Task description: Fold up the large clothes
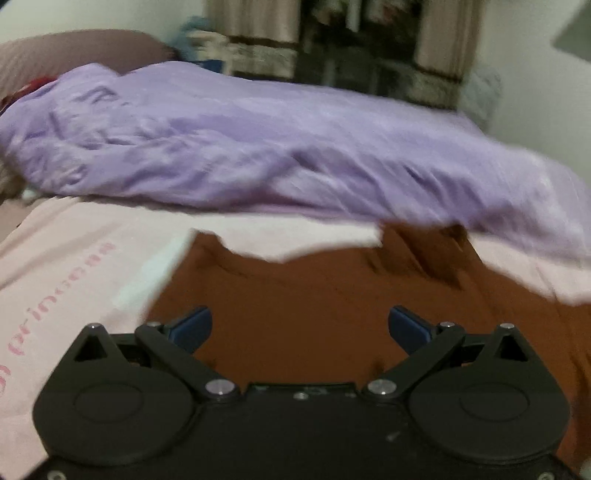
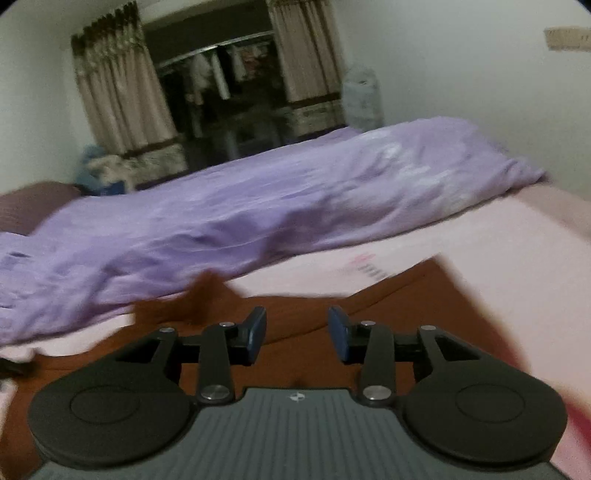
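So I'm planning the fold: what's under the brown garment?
The brown garment lies on a pale pink sheet with pink lettering, which shows around its edges. What lies beneath its middle is covered. Behind it sits a purple quilt. Both tools hover open.

Left gripper [image 1: 299,326] low in frame, blue-padded fingers [image 1: 192,326] spread wide, nothing between them. Directly beneath and ahead, a rust-brown garment [image 1: 295,295] spread flat, its far edge ragged against a pale pink sheet [image 1: 66,266] with pink lettering at left. Beyond that, a rumpled purple quilt [image 1: 258,147] across the width, overlapping the garment's far right corner. Brown pillow [image 1: 74,48] at far left. Beige curtains [image 1: 255,22] flanking a dark opening behind. All blurred.
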